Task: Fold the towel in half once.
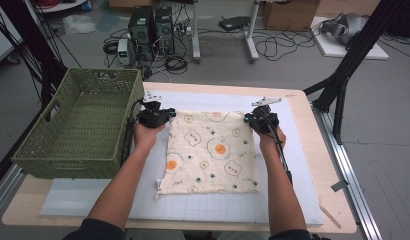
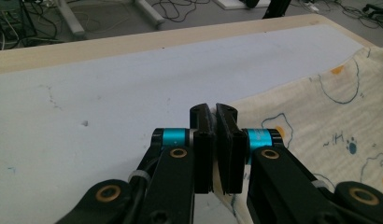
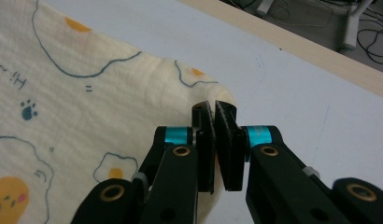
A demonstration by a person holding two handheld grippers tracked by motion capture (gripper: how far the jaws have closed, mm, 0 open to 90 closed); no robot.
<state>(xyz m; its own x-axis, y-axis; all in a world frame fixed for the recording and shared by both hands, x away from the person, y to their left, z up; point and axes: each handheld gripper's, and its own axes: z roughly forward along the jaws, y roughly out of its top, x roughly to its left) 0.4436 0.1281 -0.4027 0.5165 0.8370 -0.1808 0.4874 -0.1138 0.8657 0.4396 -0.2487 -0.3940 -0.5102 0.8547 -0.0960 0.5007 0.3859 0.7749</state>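
A cream cloth (image 1: 210, 155) printed with fried eggs and bears lies flat on the white mat (image 1: 305, 170). At the cloth's far left corner, my left gripper (image 1: 170, 114) has its jaws together with the cloth's edge pinched between the pads. In the left gripper view the left gripper (image 2: 214, 108) is shut, and the cloth (image 2: 329, 112) runs off to the right. My right gripper (image 1: 249, 119) holds the far right corner. In the right gripper view the right gripper (image 3: 213, 106) is shut on the corner of the cloth (image 3: 87, 93), which bunches up at the pads.
A green woven basket (image 1: 68, 162) stands on the table's left side, close to my left hand. The mat has bare room beyond the cloth and to its right. Cables, computer towers and stand legs are on the floor past the far edge.
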